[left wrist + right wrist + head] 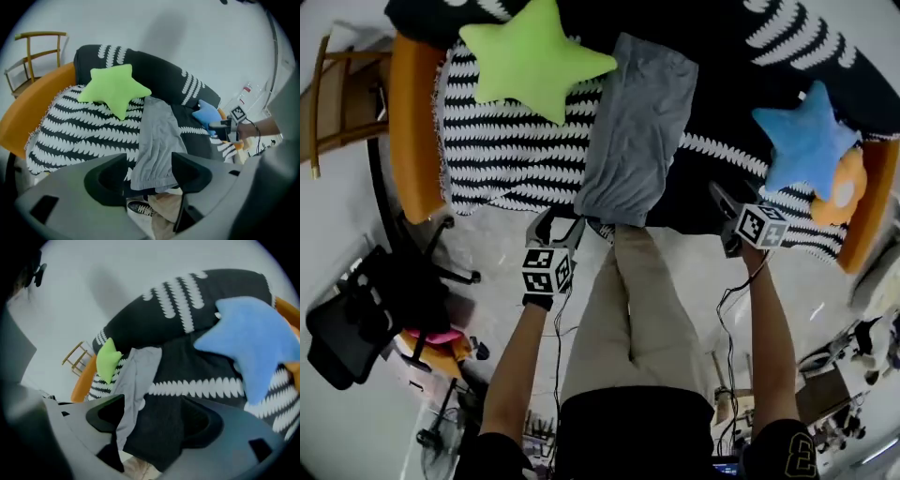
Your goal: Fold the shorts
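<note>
The grey shorts (637, 131) lie as a long narrow strip across the sofa seat, their near end at the seat's front edge by the person's knee. My left gripper (557, 225) hovers just left of that near end, open, with nothing between its jaws. In the left gripper view the shorts (157, 140) run away beyond the left gripper (149, 164). My right gripper (724, 210) is off to the right of the shorts, over the dark blanket, open and holding nothing. In the right gripper view the shorts (136, 376) lie left of the right gripper (152, 411).
The sofa has orange armrests (412, 131) and a black-and-white patterned blanket (506, 150). A green star pillow (534, 56) lies left of the shorts; a blue star pillow (806, 141) and an orange cushion (846, 192) lie right. A wooden chair (337, 94) and a black office chair (356, 309) stand on the left.
</note>
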Demonstrator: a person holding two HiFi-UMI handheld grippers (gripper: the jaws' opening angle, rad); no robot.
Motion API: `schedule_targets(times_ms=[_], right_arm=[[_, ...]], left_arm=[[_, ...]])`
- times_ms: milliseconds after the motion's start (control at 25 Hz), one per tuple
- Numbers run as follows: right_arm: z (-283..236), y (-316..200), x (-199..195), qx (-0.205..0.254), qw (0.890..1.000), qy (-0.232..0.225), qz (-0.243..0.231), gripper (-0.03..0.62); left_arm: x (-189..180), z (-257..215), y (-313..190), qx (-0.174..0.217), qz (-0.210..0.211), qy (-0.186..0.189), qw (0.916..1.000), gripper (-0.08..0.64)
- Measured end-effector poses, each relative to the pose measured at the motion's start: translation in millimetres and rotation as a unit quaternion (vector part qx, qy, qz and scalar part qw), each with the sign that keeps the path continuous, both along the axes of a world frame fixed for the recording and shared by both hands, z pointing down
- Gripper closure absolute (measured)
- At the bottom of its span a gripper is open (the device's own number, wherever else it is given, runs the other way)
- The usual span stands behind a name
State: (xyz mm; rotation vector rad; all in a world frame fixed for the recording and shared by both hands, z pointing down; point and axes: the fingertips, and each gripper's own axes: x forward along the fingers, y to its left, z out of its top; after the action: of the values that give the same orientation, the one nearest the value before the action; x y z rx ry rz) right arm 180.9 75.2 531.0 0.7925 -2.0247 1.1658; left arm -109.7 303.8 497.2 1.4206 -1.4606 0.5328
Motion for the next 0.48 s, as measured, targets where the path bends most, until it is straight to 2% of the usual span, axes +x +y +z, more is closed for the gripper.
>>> schedule_targets(times_ms=[120, 280, 400, 480], right_arm=[[36.9, 36.2, 44.1, -0.057, 0.995, 0.002, 0.079, 0.236], [60.4, 90.3, 56.9, -0.107, 0.986, -0.014, 0.128, 0.298], [73.6, 125.3, 46.3, -0.139, 0.983, -0.027, 0.115, 0.363], [79.8, 147.2, 25.2, -0.156, 0.984, -0.035, 0.073, 0.393]], left_arm=[[17.8, 22.4, -8.1, -0.042, 0.032, 0.010, 0.9985, 0.255], [31.9, 46.9, -15.4, -0.088, 0.100, 0.023, 0.9908, 0.243], [37.8, 71.7, -8.4, -0.124, 0.129, 0.033, 0.9833, 0.238], [38.8, 89.4, 0.3, -0.145, 0.148, 0.032, 0.9779, 0.235]])
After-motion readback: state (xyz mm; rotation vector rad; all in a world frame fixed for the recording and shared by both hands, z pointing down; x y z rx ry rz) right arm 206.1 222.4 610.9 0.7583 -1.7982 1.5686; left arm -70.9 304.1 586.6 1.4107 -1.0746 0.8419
